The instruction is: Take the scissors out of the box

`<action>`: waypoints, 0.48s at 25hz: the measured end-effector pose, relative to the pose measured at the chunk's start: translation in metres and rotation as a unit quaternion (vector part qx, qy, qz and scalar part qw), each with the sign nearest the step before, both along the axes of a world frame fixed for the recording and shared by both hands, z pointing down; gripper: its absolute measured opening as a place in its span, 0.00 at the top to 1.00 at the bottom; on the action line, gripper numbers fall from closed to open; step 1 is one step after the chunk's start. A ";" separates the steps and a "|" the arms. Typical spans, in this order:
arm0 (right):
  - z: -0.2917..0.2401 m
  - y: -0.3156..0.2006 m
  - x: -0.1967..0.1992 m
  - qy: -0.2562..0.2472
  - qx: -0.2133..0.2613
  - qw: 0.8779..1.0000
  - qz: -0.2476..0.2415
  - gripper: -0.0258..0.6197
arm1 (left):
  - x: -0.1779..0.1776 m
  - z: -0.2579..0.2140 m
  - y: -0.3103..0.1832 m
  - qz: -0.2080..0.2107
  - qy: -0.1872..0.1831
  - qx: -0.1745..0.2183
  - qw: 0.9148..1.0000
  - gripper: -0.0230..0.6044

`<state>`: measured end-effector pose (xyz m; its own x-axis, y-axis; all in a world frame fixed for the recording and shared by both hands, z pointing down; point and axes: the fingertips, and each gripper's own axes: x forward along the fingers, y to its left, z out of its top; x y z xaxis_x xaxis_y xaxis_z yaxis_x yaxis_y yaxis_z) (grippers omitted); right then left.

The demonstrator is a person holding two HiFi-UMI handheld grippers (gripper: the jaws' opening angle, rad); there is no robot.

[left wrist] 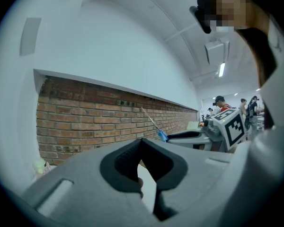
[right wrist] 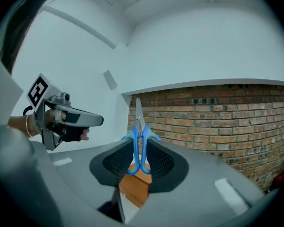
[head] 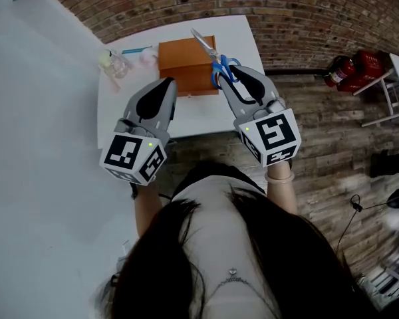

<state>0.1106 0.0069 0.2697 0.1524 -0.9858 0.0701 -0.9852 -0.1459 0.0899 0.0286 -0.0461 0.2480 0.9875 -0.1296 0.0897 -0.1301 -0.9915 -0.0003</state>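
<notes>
My right gripper (head: 227, 72) is shut on the blue handles of the scissors (head: 219, 65). It holds them in the air above the right end of the brown wooden box (head: 183, 62), and the steel blades point up and away toward the brick wall. In the right gripper view the scissors (right wrist: 138, 143) stand upright between the pads, with the box (right wrist: 136, 186) below them. My left gripper (head: 165, 86) hovers at the box's near left corner; its tips meet and nothing is in them. The left gripper view shows the scissors (left wrist: 156, 127) off to the right.
The box stands on a small white table (head: 243, 38) against a brick wall (head: 299, 12). Clear plastic items (head: 116, 62) and a light blue stick (head: 137, 49) lie at the table's left. Red objects (head: 356, 68) sit on the wooden floor to the right.
</notes>
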 end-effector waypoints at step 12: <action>-0.020 -0.004 -0.004 0.017 0.019 0.999 0.039 0.81 | 0.006 -0.005 -0.019 0.034 0.007 -0.006 0.999 0.96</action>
